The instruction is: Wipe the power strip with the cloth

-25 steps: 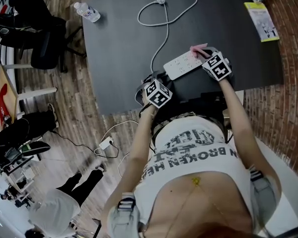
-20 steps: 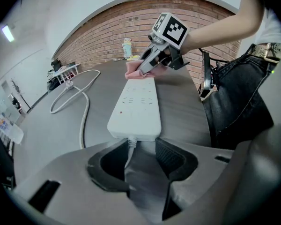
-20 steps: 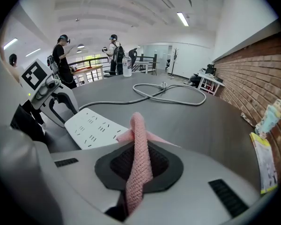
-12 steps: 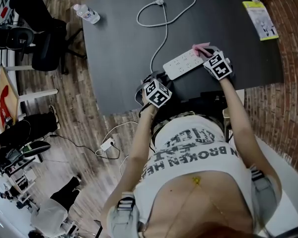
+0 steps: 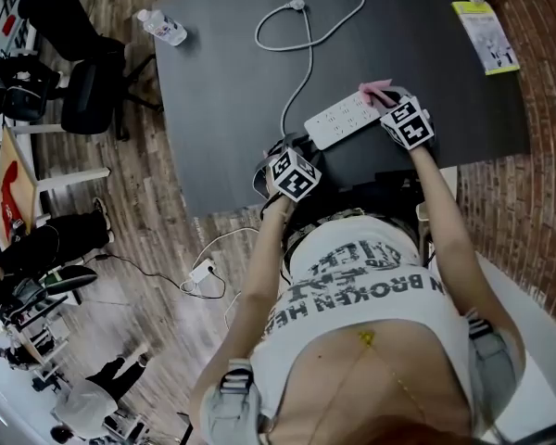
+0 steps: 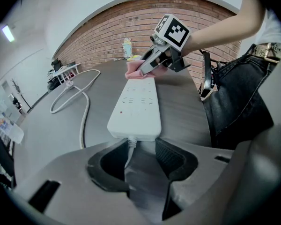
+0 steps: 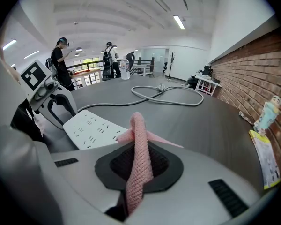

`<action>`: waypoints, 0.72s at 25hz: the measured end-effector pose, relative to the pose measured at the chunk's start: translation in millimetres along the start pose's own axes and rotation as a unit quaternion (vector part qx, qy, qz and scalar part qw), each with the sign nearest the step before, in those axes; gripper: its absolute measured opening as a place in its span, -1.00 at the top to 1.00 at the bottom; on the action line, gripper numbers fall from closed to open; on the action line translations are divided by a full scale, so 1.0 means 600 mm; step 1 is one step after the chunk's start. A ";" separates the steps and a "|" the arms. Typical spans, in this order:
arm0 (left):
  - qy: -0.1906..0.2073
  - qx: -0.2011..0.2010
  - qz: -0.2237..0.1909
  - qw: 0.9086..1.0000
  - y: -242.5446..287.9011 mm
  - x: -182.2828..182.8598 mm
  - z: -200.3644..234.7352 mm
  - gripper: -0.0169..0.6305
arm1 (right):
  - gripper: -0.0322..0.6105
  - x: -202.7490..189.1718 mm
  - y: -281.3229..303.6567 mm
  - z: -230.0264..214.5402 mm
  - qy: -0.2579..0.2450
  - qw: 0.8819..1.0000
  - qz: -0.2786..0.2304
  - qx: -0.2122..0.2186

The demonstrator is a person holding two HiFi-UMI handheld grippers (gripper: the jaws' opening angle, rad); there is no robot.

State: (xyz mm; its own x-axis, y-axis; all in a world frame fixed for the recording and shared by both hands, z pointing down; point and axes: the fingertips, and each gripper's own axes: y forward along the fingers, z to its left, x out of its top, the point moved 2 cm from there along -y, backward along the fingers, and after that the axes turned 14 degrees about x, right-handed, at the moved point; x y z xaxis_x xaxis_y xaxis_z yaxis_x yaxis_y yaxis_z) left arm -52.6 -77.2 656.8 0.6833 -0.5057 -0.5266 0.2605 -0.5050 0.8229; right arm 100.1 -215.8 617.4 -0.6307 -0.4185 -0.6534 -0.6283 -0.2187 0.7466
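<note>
- Vs earlier: power strip (image 5: 345, 119) & both tongs unmoved; bystander (image 5: 88, 399) shifted.
- 1 power strip on tabletop (image 5: 232, 82), 1 cloth (image 7: 139, 139), 2 tongs: L tongs (image 6: 141, 146) apart round cable (image 6: 129, 146); R tongs (image 7: 138, 150) clamped on cloth at strip's end.

The head view looks steeply down on the desk (image 5: 222, 82) from high above. The two gripper views sit low and close, facing the power strip (image 6: 135, 108) from opposite ends. All three share it.

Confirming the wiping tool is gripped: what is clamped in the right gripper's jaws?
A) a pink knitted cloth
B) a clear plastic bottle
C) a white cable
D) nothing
A: the right gripper is shut on the pink knitted cloth, beside the white power strip.
</note>
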 end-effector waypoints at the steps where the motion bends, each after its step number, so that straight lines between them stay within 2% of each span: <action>1: 0.000 0.000 0.000 1.000 0.000 0.000 -0.001 0.38 | 0.84 -0.001 0.000 0.000 0.000 1.000 -0.001 -0.001; 8: 0.000 0.001 -0.001 1.000 0.001 0.000 0.001 0.38 | 0.84 0.000 0.002 -0.003 0.009 1.000 -0.006 -0.007; 13: -0.003 -0.002 -0.001 1.000 0.002 0.001 -0.002 0.38 | 0.84 0.012 -0.024 0.010 0.078 0.995 -0.067 0.016; 18: -0.001 -0.004 -0.005 1.000 -0.005 0.003 0.000 0.38 | 0.84 0.055 -0.054 0.068 0.045 0.994 -0.087 0.050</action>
State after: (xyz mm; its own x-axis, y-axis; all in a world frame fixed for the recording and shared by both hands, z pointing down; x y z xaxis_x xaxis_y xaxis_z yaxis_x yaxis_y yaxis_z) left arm -51.9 -76.5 653.7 0.6789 -0.5018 -0.5360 0.2735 -0.5046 0.8189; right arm 81.3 -186.1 566.6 -0.4684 -0.4601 -0.7543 -0.7694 -0.2074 0.6042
